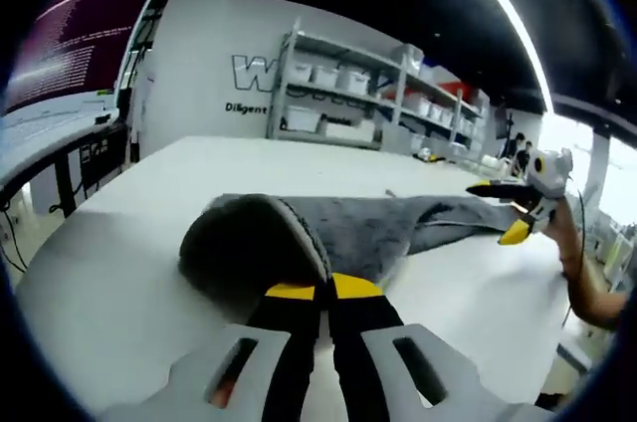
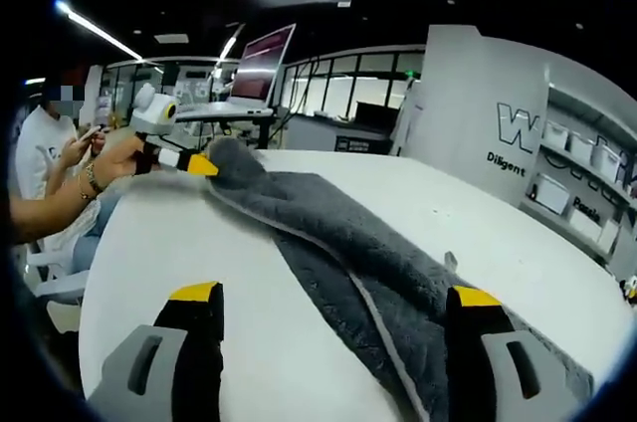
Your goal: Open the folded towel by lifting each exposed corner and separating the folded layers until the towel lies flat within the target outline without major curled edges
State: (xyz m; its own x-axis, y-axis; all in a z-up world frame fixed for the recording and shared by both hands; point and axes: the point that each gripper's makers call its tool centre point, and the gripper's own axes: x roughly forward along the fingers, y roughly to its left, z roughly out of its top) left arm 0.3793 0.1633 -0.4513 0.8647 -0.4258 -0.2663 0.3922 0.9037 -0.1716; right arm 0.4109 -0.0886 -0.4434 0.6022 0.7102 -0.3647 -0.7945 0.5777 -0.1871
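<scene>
A grey towel (image 1: 378, 233) lies folded in a long strip across the white table (image 1: 119, 273). My left gripper (image 1: 323, 291) is shut on its near end, which is lifted into a rounded hump. In the right gripper view the towel (image 2: 338, 233) runs from the far left down to the right jaw, and the left gripper (image 2: 199, 164) pinches its far end. My right gripper (image 2: 335, 295) stands open, jaws wide apart above the towel's other end, holding nothing. The left gripper view shows this right gripper (image 1: 505, 208) open beside the far end of the towel.
The table's edge (image 2: 90, 322) curves close on the left. A seated person (image 2: 45, 143) in a white shirt is beyond it. Shelves with bins (image 1: 368, 94) stand behind the table, and a monitor (image 1: 80, 24) sits on a desk at the left.
</scene>
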